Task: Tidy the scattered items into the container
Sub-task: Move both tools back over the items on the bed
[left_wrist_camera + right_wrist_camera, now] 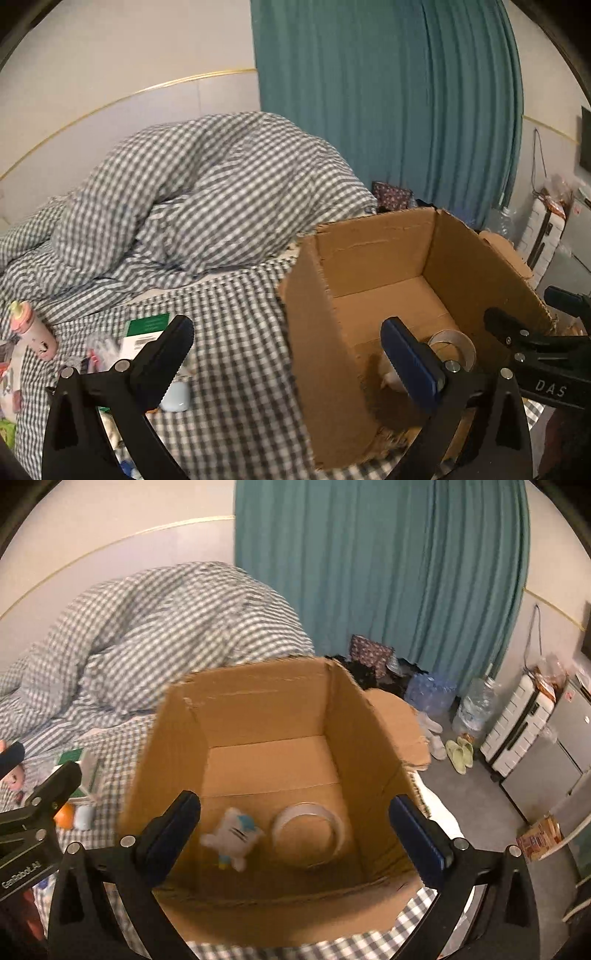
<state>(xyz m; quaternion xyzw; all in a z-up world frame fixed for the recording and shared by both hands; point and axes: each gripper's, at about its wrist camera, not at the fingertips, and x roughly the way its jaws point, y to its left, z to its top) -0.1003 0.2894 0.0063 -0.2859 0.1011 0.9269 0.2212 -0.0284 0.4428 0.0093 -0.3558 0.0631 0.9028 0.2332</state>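
Observation:
An open cardboard box (328,354) (258,709) stands on the checked bed. Inside lie a small white plush toy (232,838) and a clear tape roll (308,829), the roll also showing in the left wrist view (452,347). My left gripper (291,354) is open and empty, straddling the box's left wall. My right gripper (295,830) is open and empty above the box's near side. Left of the box lie a pink bottle (33,330), a green and white packet (142,334) and a pale blue case (175,397).
A crumpled checked duvet (192,192) is heaped behind the box. A teal curtain (388,583) hangs behind. On the floor at the right are water bottles (472,705), slippers (460,755) and a white suitcase (517,727). An orange thing (62,816) lies left.

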